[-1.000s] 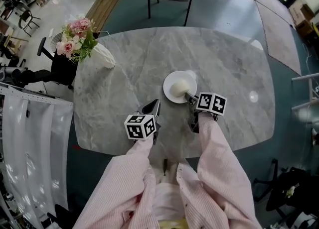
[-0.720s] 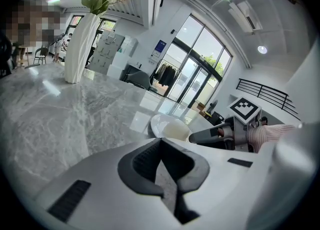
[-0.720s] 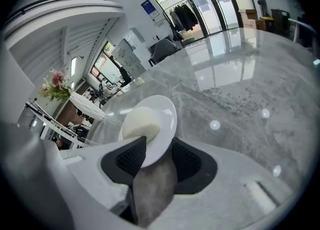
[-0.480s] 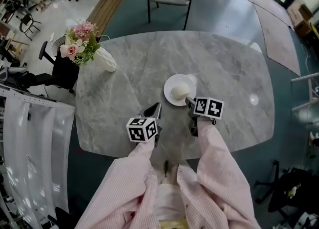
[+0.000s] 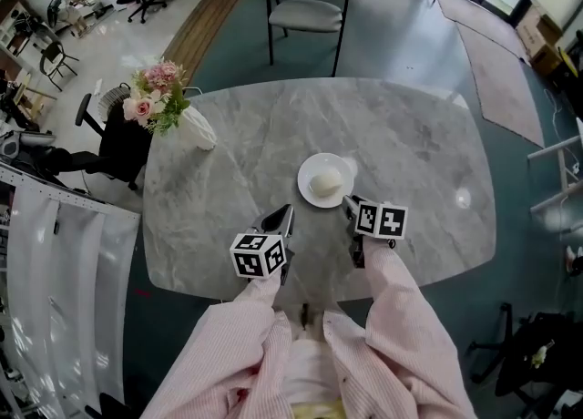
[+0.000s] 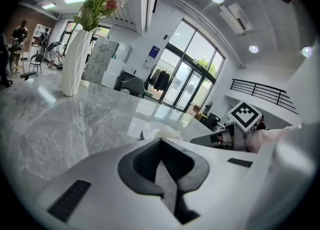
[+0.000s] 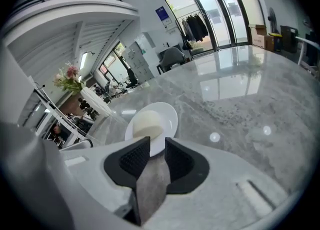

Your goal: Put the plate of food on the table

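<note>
Our right gripper [image 7: 154, 143] has its jaws apart, though they have just been closing a little, with nothing between them. The plate [image 7: 169, 115] sits on the table [image 7: 240, 99] just beyond its tips, so we would back straight off without nudging the rim. Left of it, our left gripper [image 6: 161, 149] is closed and empty; we count two grippers, one plate, one pale bun [image 7: 146, 124] and one flower vase [image 6: 74, 64].
</note>
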`<action>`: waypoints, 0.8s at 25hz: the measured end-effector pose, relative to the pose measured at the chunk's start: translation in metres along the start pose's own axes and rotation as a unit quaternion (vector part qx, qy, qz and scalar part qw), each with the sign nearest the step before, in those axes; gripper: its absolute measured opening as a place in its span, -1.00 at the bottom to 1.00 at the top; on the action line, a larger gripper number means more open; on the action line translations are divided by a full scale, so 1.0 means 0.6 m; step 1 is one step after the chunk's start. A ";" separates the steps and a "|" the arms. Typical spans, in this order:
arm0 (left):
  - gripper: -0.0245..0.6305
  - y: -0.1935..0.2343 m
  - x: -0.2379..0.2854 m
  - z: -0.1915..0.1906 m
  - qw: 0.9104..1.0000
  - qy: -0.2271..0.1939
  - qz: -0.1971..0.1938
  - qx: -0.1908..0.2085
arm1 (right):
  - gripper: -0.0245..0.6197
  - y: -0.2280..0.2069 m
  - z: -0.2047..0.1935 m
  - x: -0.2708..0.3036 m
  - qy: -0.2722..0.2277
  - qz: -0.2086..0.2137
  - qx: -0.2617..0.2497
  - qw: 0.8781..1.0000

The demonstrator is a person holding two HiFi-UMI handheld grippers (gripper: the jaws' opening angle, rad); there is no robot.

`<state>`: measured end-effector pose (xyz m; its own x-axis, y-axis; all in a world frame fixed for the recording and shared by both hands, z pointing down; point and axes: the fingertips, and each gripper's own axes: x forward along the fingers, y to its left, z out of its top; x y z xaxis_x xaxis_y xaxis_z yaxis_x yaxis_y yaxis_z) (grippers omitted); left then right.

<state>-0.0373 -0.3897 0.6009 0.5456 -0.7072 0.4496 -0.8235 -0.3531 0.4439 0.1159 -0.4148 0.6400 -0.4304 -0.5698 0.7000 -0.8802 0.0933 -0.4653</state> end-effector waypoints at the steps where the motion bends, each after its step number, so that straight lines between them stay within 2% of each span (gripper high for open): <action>1: -0.94 -0.004 -0.005 0.004 1.000 -0.004 -0.002 0.003 | -0.65 0.004 0.001 -0.007 -0.005 0.005 -0.006 1.000; 4: -0.94 -0.018 -0.022 0.013 1.000 -0.015 -0.008 0.011 | -0.83 0.018 0.004 -0.029 -0.023 0.018 -0.024 0.999; 7: -0.94 -0.026 -0.035 0.026 0.999 -0.031 -0.013 0.020 | -0.90 0.042 0.016 -0.046 -0.050 0.048 -0.044 0.997; 14: -0.94 -0.040 -0.073 0.070 0.996 -0.072 -0.019 0.047 | -0.90 0.097 0.036 -0.093 -0.105 0.107 -0.078 0.986; 20: -0.94 -0.050 -0.115 0.104 0.991 -0.116 -0.020 0.060 | -0.90 0.132 0.055 -0.142 -0.161 0.152 -0.094 0.971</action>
<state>-0.0599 -0.3687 0.5084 0.5392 -0.8082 0.2370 -0.8223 -0.4444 0.3554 0.0895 -0.3855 0.5257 -0.6180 -0.7153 0.3263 -0.7563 0.4277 -0.4950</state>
